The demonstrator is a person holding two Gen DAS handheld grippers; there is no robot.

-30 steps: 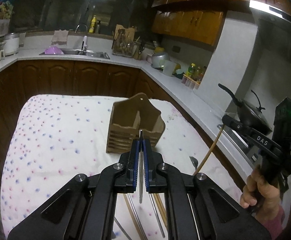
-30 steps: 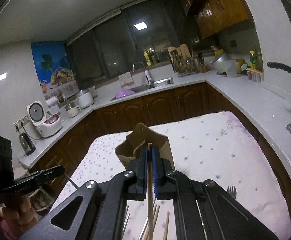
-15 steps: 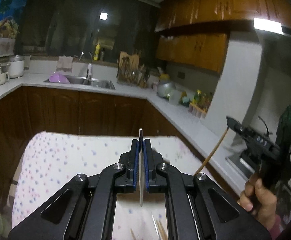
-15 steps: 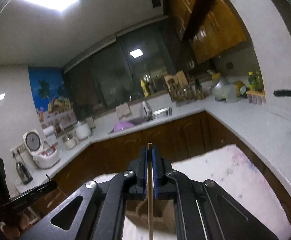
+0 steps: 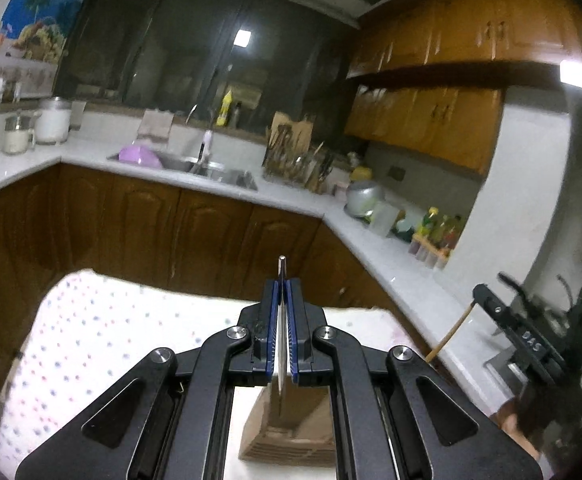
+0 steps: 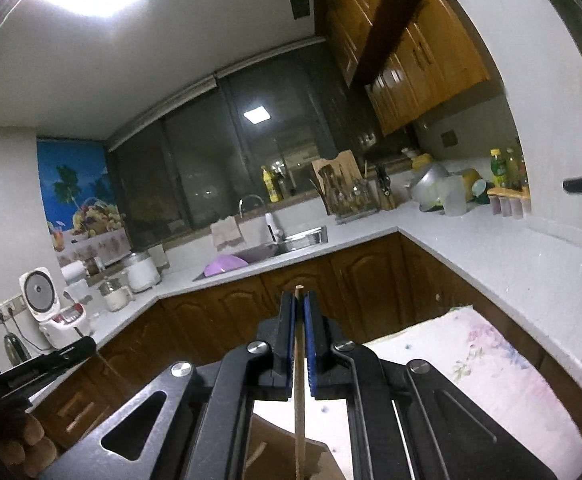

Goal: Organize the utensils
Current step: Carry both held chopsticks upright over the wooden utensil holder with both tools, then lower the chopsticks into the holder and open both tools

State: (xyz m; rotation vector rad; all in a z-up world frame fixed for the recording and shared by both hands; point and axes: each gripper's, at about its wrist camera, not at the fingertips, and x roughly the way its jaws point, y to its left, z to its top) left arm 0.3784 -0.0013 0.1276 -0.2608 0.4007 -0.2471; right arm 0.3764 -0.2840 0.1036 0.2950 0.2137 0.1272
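While both grippers hang above the dotted cloth (image 5: pixel 103 332), each is clamped on one slim utensil. Pinched between the blue pads of the left gripper (image 5: pixel 281 286), a metal chopstick (image 5: pixel 281 344) runs along the line of the fingers, its top end poking past the fingertips and its lower end dropping toward the wooden holder (image 5: pixel 287 436). That holder, slatted at its base, stands on the cloth directly below the left gripper's frame; what lies inside it cannot be made out. Closed tight on a wooden chopstick (image 6: pixel 299 384), the right gripper (image 6: pixel 299 300) holds it the same way, long axis in line with the fingers, blunt tip just beyond them and the shaft hanging down over the holder's brown edge (image 6: pixel 287 456).

Seen from the left wrist, the right gripper stands off at the right edge in a person's hand (image 5: pixel 511 428), the wooden stick slanting down from its fingers. From the right wrist, the left gripper shows dark at the left edge. Beyond the cloth, brown cabinets (image 5: pixel 211 236) carry a white counter (image 6: pixel 491 248) with a sink (image 6: pixel 291 242), a purple bowl (image 6: pixel 225 264), a rack of kitchen tools (image 6: pixel 343 196), a rice cooker (image 6: pixel 51 312) and bottles (image 5: pixel 439 232).
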